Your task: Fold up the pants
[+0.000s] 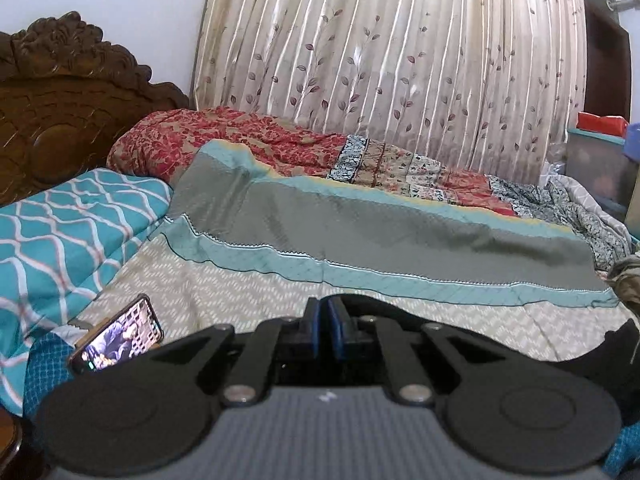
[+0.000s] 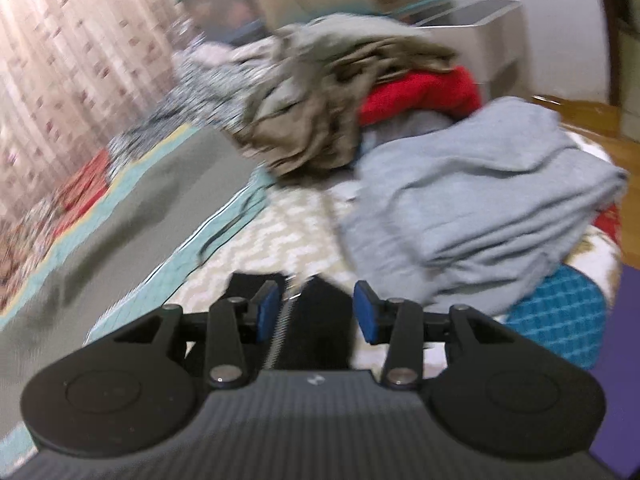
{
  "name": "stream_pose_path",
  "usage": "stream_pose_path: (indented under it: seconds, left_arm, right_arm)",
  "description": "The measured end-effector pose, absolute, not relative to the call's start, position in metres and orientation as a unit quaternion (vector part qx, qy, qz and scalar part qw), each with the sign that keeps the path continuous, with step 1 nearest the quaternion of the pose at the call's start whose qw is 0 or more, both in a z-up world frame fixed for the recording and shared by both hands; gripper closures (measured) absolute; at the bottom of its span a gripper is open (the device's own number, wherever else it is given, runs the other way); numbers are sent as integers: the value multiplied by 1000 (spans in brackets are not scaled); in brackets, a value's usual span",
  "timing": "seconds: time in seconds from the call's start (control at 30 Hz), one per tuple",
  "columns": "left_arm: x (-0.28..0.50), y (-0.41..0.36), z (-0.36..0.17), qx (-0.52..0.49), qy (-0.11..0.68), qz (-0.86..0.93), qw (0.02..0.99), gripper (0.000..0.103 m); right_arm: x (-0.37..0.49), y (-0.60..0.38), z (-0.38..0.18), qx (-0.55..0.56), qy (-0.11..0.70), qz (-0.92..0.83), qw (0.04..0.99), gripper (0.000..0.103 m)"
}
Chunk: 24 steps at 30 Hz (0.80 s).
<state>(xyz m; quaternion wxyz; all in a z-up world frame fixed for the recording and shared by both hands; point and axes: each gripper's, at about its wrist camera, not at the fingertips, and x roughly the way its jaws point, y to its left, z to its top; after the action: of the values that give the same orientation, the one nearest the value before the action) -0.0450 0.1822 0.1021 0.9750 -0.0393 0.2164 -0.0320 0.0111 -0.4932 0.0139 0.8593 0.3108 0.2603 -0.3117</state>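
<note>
Left tool (image 1: 325,322): blue pads together, no visible gap. A dark fabric edge shows just beyond and below the pad tips, and dark cloth (image 1: 618,346) appears again low at the right of the same view. Whether the pads pinch this cloth cannot be told from the left wrist view.

Right tool (image 2: 316,308): pads apart and opening. Between them sits a black garment (image 2: 320,320) with a metal zipper line running along it, consistent with the pants. The pads do not press on it in this view.

Location of the pants: on the bed, at its near edge, directly under the right tool.

Bed surface: a cream patterned sheet (image 1: 248,288) with a grey and teal striped cover (image 1: 360,216) folded along the far side. A red floral quilt (image 1: 248,136) is heaped against the curtain (image 1: 400,60). A teal lattice pillow (image 1: 68,216) lies at the carved wooden headboard (image 1: 68,92) end. A phone (image 1: 120,336) with its screen lit rests on the sheet near that pillow.

Foot end of the bed, right wrist view, blurred: a folded light blue garment (image 2: 480,200), a crumpled khaki garment (image 2: 320,112) behind it, and a red item (image 2: 424,92) beneath the khaki one.
</note>
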Motion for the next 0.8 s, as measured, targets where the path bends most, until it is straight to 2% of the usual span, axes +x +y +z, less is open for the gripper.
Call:
stream_pose_path:
  seconds: [0.17,0.3,0.43,0.57,0.63,0.7,0.77,0.8]
  left_arm:
    - [-47,192,103,-50,221,-23,974,96]
    - [-56,201,109,-48,197,16,979,99]
    - [-61,221,116,-85,180,23,980,99]
    - [-51,220,105,-82,208,11,975,97]
    - [-42,212,96,-67,229,-2,971,91]
    - [-31,202,85,-51,248,-19,967,69]
    - [-21,193,73,-39,264,-42,963,56]
    - [-16,187,66,-29,271,-48,961,54]
  right_arm:
    - [60,-467,8,282,318,-264,866,58]
    - [102,-436,6,184,377,-191,887,57]
    - [119,-436,-4,228,424,-187,856,57]
    - [113,-424,-3,221,407,-217,859,57]
    - [108,-430,1,235,388,-237,859,57]
    - [102,-444,8,261,367,-265,853,56]
    - [99,-460,12,285,353,-288,843,54]
    - [99,-468,14,298,349,-294,838,53]
